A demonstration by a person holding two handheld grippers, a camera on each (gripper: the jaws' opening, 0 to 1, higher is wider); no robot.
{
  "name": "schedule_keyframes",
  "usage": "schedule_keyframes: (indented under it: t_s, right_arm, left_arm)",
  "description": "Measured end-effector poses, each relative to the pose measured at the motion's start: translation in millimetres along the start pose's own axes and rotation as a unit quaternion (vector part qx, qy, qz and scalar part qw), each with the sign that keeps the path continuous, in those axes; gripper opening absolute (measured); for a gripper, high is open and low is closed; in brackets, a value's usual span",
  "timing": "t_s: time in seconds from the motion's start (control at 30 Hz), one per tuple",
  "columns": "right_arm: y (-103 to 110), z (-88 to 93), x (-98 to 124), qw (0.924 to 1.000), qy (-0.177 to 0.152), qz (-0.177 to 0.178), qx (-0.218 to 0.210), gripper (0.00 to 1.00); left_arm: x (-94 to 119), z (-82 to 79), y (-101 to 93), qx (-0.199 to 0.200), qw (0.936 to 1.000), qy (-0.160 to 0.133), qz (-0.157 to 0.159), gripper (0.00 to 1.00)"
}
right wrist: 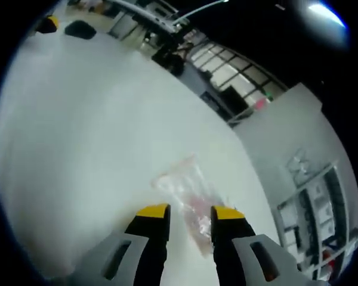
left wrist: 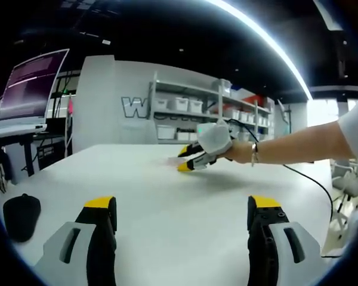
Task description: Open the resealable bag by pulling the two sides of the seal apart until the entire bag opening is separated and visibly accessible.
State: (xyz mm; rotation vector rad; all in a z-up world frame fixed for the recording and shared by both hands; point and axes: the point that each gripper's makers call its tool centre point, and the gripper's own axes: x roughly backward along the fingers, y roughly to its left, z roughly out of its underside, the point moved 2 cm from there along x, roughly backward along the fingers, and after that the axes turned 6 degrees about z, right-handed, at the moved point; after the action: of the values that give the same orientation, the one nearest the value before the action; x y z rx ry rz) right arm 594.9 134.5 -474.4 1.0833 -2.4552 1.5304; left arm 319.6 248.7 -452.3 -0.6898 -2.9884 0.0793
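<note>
A clear resealable bag (right wrist: pixel 180 182) with something pinkish inside lies flat on the white table (right wrist: pixel 77 149). My right gripper (right wrist: pixel 190 212) hovers just over its near end, jaws open, and the bag shows in the gap between them. In the left gripper view a gloved hand holds that same right gripper (left wrist: pixel 184 159) low over the far middle of the table (left wrist: pixel 167 196), its yellow tips apart, with a pale edge of the bag (left wrist: pixel 171 159) beside them. My left gripper (left wrist: pixel 182 205) stands wide open over the near table, nothing between its jaws, well short of the bag.
A black mouse-like object (left wrist: pixel 21 215) rests at the table's near left edge and appears as a dark shape (right wrist: pixel 80 28) in the right gripper view. A monitor (left wrist: pixel 33 86) stands on a desk to the left. Shelves with white bins (left wrist: pixel 185 107) line the back wall. A cable (left wrist: pixel 310 179) trails off the right edge.
</note>
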Motion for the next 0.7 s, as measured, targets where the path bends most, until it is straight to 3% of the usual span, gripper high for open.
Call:
schedule_keyframes:
  t_s: [0.33,0.7]
  right_arm:
    - [0,-0.7,-5,1.0000,-0.006,-0.004,-0.006,0.21]
    - [10,-2.3,-7,0.9993,-0.019,-0.020,-0.025,0.06]
  left_arm:
    - [-1,-0.1,0.5,-0.001,1.0000,0.001,0.000,0.89]
    - [-3,0.4,-0.1,-0.002,1.0000,0.004,0.000,0.88]
